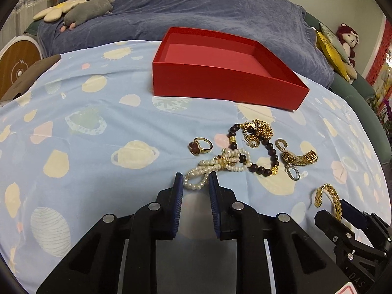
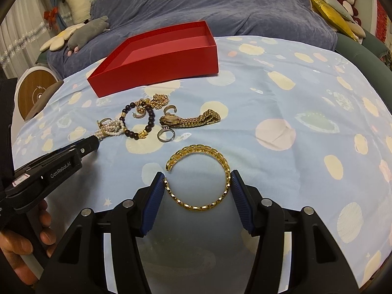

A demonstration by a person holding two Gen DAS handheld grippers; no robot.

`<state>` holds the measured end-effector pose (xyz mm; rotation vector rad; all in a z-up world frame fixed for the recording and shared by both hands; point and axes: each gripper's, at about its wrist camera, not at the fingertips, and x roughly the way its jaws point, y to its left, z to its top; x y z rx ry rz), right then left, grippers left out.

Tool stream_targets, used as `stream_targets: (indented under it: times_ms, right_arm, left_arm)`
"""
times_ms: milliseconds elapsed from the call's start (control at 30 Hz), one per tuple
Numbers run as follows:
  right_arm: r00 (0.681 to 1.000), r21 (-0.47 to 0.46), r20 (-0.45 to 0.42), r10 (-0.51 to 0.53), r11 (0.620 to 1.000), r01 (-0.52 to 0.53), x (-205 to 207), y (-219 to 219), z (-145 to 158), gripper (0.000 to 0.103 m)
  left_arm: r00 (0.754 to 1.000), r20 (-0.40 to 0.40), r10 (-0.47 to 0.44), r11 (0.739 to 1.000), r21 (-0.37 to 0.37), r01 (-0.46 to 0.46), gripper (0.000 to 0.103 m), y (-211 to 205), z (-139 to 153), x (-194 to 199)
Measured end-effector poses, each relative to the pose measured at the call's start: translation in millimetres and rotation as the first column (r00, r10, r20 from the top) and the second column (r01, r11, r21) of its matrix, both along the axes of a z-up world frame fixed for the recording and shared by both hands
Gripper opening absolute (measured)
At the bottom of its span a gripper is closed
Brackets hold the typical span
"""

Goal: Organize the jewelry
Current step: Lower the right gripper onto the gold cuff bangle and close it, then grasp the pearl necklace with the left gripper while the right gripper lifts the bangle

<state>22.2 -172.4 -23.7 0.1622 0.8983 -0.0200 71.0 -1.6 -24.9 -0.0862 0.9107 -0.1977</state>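
Observation:
A red open box (image 1: 220, 80) (image 2: 156, 61) stands empty on the blue patterned cloth. In front of it lies a pile of jewelry: a pearl bracelet (image 1: 215, 166) (image 2: 110, 128), a dark bead bracelet (image 1: 264, 156) (image 2: 147, 122), a gold ring with a red stone (image 1: 199, 145), a gold watch (image 1: 300, 158) (image 2: 191, 120), a silver ring (image 2: 166, 136) and a gold chain (image 1: 262, 126). My left gripper (image 1: 196, 180) has its fingers around the near loop of the pearl bracelet, with a gap still showing. My right gripper (image 2: 197, 180) holds a gold bangle (image 2: 199, 171) (image 1: 329, 197) between its pads.
A bed with a dark blue cover (image 2: 220, 7), plush toys (image 1: 88, 9) and cushions (image 2: 328, 9) lies behind the cloth. A round wooden device (image 2: 34, 93) stands at the left edge. A person's hand (image 2: 22, 240) holds the left gripper.

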Motion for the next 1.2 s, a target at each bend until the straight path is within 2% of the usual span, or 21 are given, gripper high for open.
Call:
stream_targets:
  times_ms: [133, 200, 267, 300, 333, 433, 500, 567, 633, 700, 733, 767, 1000, 1200]
  right_arm:
    - [1.000, 0.005, 0.009, -0.001, 1.000, 0.001, -2.1, 1.0, 3.5, 0.053]
    - [1.000, 0.007, 0.008, -0.003, 1.000, 0.003, -1.7, 0.8, 3.7, 0.053]
    - [1.000, 0.009, 0.007, -0.004, 1.000, 0.004, -1.6, 0.9, 3.5, 0.053]
    - [1.000, 0.009, 0.006, -0.004, 1.000, 0.004, -1.5, 1.1, 3.2, 0.053]
    - [1.000, 0.008, 0.004, -0.003, 1.000, 0.003, -1.2, 1.2, 2.8, 0.053]
    - [1.000, 0.009, -0.002, -0.003, 1.000, 0.003, 0.2, 0.9, 1.7, 0.053]
    - [1.000, 0.010, -0.004, -0.003, 1.000, 0.003, 0.4, 0.8, 1.1, 0.053]
    - [1.000, 0.013, -0.005, -0.002, 1.000, 0.002, 0.5, 0.7, 1.3, 0.053]
    - [1.000, 0.016, -0.003, 0.000, 1.000, 0.000, 0.0, 0.7, 2.6, 0.053]
    - [1.000, 0.018, 0.003, 0.003, 1.000, -0.003, -0.6, 0.7, 4.8, 0.053]
    - [1.000, 0.019, 0.008, 0.004, 1.000, -0.004, -1.3, 1.1, 6.0, 0.053]
    - [1.000, 0.020, 0.012, 0.005, 1.000, -0.005, -2.1, 1.5, 7.4, 0.053]
    - [0.999, 0.050, 0.052, 0.013, 0.999, -0.016, -7.9, 1.1, 27.1, 0.053]
    - [0.990, 0.051, 0.119, 0.076, 0.995, -0.083, 20.3, 5.6, 79.1, 0.053]
  left_arm:
    - [1.000, -0.023, -0.003, 0.998, -0.056, 0.002, 0.022, 3.9, 3.2, -1.5]
    - [1.000, -0.029, 0.004, 0.995, -0.097, -0.006, 0.030, 4.4, 5.2, -1.4]
    - [0.999, -0.016, 0.031, 0.996, -0.084, -0.033, 0.058, 3.2, 8.0, -0.2]
    - [0.999, -0.003, 0.046, 0.996, -0.072, -0.046, 0.063, 2.4, 8.8, 0.7]
    - [0.998, 0.005, 0.055, 0.997, -0.063, -0.055, 0.066, 1.6, 9.1, 2.0]
    - [0.999, 0.006, 0.037, 0.998, -0.052, -0.037, 0.066, -3.2, 4.8, 7.9]
    - [1.000, -0.003, 0.013, 0.998, -0.053, -0.013, 0.059, -6.2, 0.6, 8.9]
    - [1.000, 0.005, -0.028, 0.999, -0.037, 0.028, 0.033, -11.1, 0.2, 7.3]
    - [0.998, -0.009, -0.062, 0.997, -0.047, 0.062, 0.020, -13.8, 0.3, 6.2]
    - [0.996, -0.013, -0.084, 0.995, -0.055, 0.083, 0.015, -14.6, 1.7, 3.1]
    - [0.996, -0.010, -0.093, 0.994, -0.061, 0.092, 0.008, -14.9, 3.2, 0.9]
    - [0.995, -0.009, -0.103, 0.993, -0.065, 0.102, 0.006, -15.2, 5.2, -1.2]
    - [0.994, 0.036, -0.101, 0.989, -0.102, 0.104, 0.006, -2.1, 31.3, -17.8]
    - [0.990, 0.065, -0.123, 0.983, -0.131, 0.130, 0.006, 5.9, 71.5, -5.1]
